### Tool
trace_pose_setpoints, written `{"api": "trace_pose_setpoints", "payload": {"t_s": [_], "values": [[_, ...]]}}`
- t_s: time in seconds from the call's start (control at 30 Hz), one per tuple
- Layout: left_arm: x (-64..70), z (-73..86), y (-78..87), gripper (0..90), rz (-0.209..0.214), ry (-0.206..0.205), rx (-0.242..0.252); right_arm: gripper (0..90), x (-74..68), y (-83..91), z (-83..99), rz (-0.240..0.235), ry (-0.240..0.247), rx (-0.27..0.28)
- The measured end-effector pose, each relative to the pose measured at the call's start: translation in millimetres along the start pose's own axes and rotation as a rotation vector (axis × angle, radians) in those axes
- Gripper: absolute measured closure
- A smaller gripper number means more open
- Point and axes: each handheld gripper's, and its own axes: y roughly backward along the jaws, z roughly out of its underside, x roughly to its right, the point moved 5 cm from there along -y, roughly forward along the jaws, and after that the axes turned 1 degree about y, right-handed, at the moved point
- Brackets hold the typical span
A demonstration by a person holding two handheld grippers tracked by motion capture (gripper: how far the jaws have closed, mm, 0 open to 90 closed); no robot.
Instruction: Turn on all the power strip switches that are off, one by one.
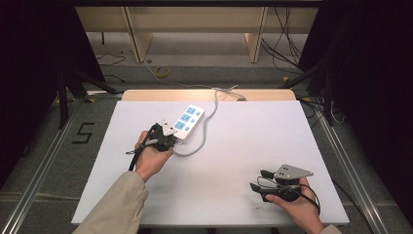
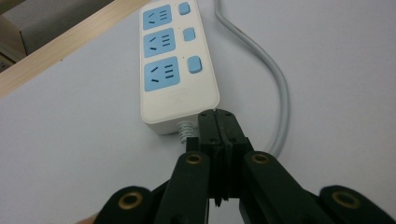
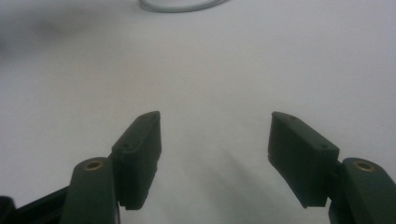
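A white power strip point(image 1: 188, 121) with three blue sockets and blue switches point(image 2: 173, 70) lies on the white table point(image 1: 253, 141), left of centre and angled toward the far right. Its grey cable point(image 1: 206, 127) loops from the near end and runs off the far edge. My left gripper point(image 1: 169, 132) is shut, its tips point(image 2: 217, 117) pressed together against the strip's near end, right beside the cable's strain relief point(image 2: 185, 130). Nothing shows between the jaws. My right gripper point(image 1: 259, 179) stands open low over bare table at the near right, and its fingers point(image 3: 140, 149) are wide apart with nothing between them.
A wooden edge point(image 1: 209, 94) borders the table's far side. Beyond it are wooden furniture legs point(image 1: 139, 41), floor cables point(image 1: 285, 46) and a yellow coil point(image 1: 162, 71). Metal rails point(image 1: 44, 161) run along both sides. A curve of the grey cable point(image 3: 180, 5) lies ahead of the right gripper.
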Motion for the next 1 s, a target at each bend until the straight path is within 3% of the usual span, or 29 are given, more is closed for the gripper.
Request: {"api": "trace_pose_setpoints", "payload": {"t_s": [0.23, 1.0], "values": [[-0.4, -10.6, -7.4, 89.7, -0.005, -0.015, 0.0, 35.6, -0.1, -0.2, 0.2, 0.002, 0.0, 0.0], [-11.0, -28.1, -39.6, 89.7, 0.011, 0.007, -0.027, 35.6, -2.8, 0.4, -0.5, 0.001, 0.008, -0.001]]}}
